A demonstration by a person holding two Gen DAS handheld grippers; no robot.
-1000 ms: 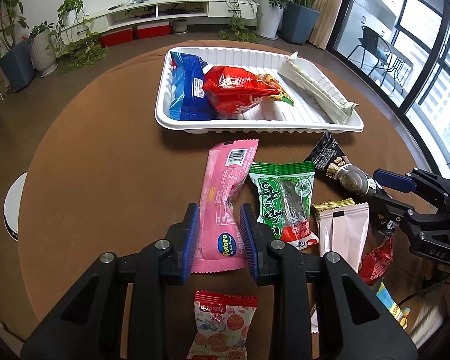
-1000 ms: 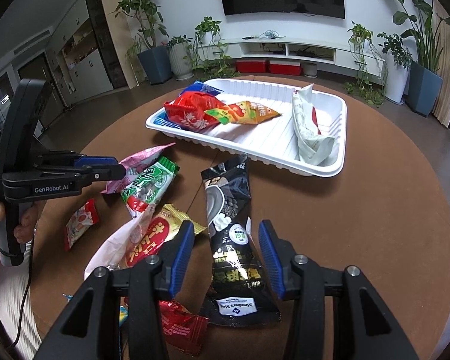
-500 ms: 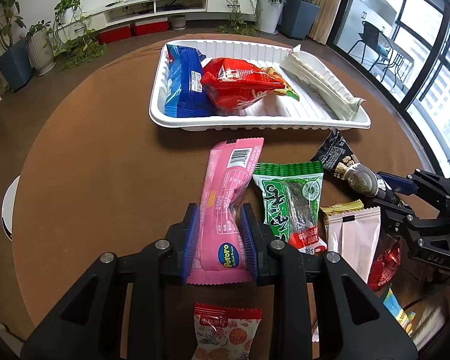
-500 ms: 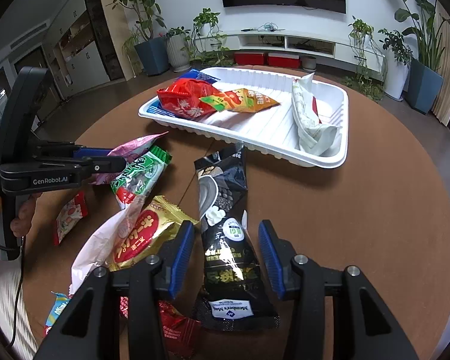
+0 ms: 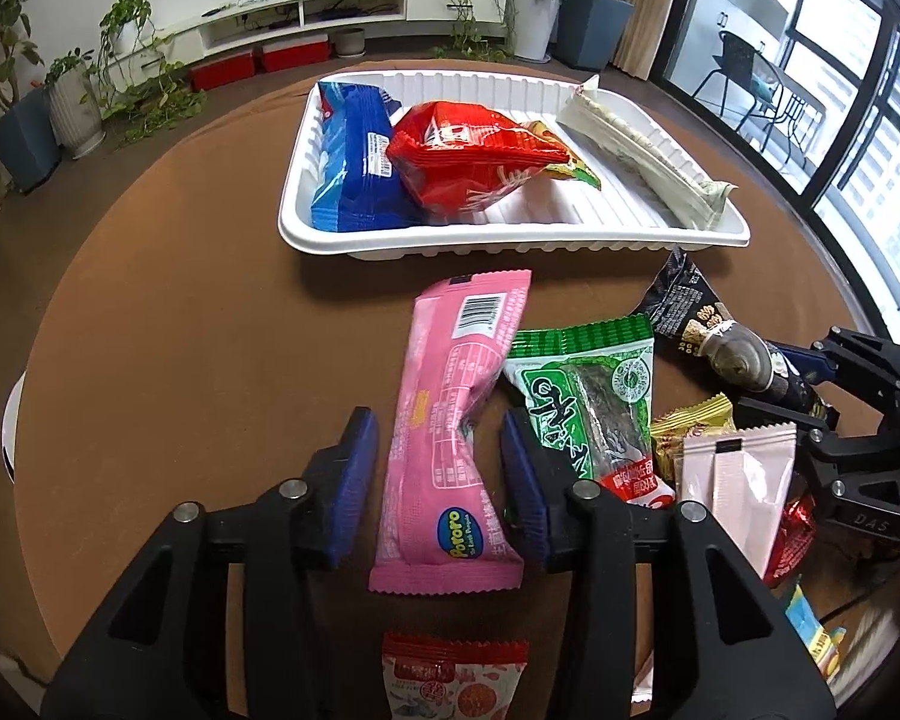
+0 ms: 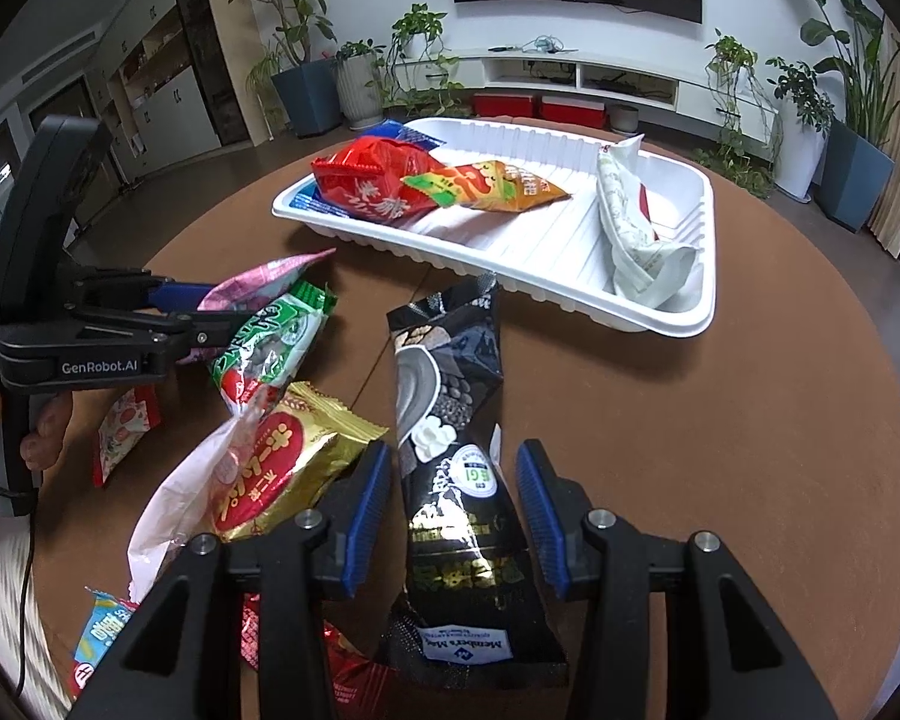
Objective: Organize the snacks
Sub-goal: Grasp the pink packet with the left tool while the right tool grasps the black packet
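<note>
A white tray (image 5: 510,240) at the table's far side holds a blue pack (image 5: 354,162), a red pack (image 5: 474,156) and a long white pack (image 5: 648,156). My left gripper (image 5: 438,474) is open, its blue pads on either side of a pink Pororo pack (image 5: 450,438) on the table. My right gripper (image 6: 450,498) is open, its pads astride a black pack (image 6: 450,450). A green pack (image 5: 588,402), a gold pack (image 6: 282,468) and a pale pink pack (image 5: 738,480) lie between the two.
The round brown table (image 5: 180,330) has a small red-and-white pack (image 5: 450,684) at my near edge and a red wrapper (image 5: 792,534) at the right. Potted plants and a low TV shelf stand beyond the table. A white stool (image 5: 9,438) is at the left.
My left gripper's jaws have opened wider around the pink pack. Both grippers have moved slightly forward and lower over their packs.
</note>
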